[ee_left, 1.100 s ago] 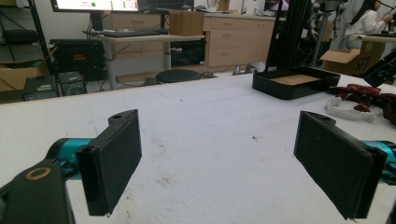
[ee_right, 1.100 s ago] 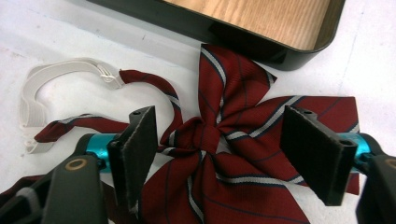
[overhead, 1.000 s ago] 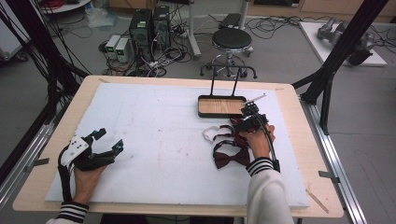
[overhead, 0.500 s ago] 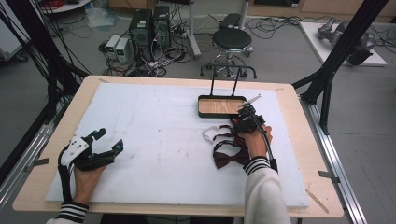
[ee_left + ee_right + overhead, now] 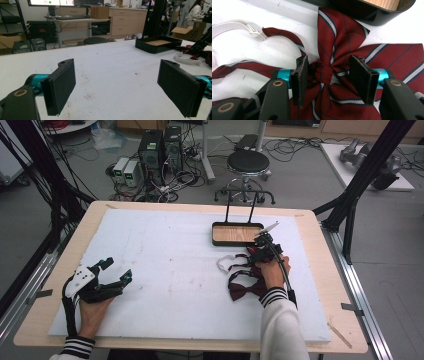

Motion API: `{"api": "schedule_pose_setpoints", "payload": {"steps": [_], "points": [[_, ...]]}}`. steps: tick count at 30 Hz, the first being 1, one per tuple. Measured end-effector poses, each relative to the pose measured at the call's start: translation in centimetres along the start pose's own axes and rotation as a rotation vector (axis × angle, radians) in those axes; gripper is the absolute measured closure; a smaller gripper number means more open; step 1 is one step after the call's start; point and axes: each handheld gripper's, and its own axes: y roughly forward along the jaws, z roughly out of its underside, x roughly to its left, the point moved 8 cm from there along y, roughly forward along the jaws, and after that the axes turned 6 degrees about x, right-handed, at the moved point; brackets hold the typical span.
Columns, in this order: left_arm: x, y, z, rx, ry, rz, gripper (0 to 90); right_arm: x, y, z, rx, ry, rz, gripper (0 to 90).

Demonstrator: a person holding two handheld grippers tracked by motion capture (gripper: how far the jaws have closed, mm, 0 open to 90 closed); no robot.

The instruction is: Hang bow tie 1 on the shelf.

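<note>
A dark red striped bow tie [image 5: 337,32] lies on the white mat, just in front of a black tray [image 5: 372,15]. My right gripper [image 5: 329,75] is open and low over it, one jaw on each side of the centre knot [image 5: 323,72]. The left jaw touches the knot; a gap shows on the right. In the high view the right gripper [image 5: 262,247] sits right of centre. A second bow tie [image 5: 245,291] lies nearer the person, beside the wrist. My left gripper [image 5: 118,269] rests open at the front left, with nothing between its jaws [image 5: 116,87].
A white elastic strap [image 5: 224,264] curls left of the bow ties. The black tray [image 5: 237,224] has a wooden floor and a tall wire handle. The white mat [image 5: 165,270] covers most of the wooden table. A stool and computers stand beyond the far edge.
The right gripper has shifted slightly left and down onto the bow tie near the tray. The left gripper has stayed where it was.
</note>
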Motion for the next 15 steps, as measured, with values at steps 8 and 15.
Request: {"api": "schedule_pose_setpoints", "payload": {"steps": [8,15], "points": [[0.00,0.00,0.01,0.001,0.002,0.000,15.5,-0.09,0.10,0.03,0.010,0.019,0.010,63.8],[0.00,0.00,0.01,0.001,0.003,0.000,15.4,0.36,0.06,-0.01,0.016,0.016,0.025,75.1]]}}
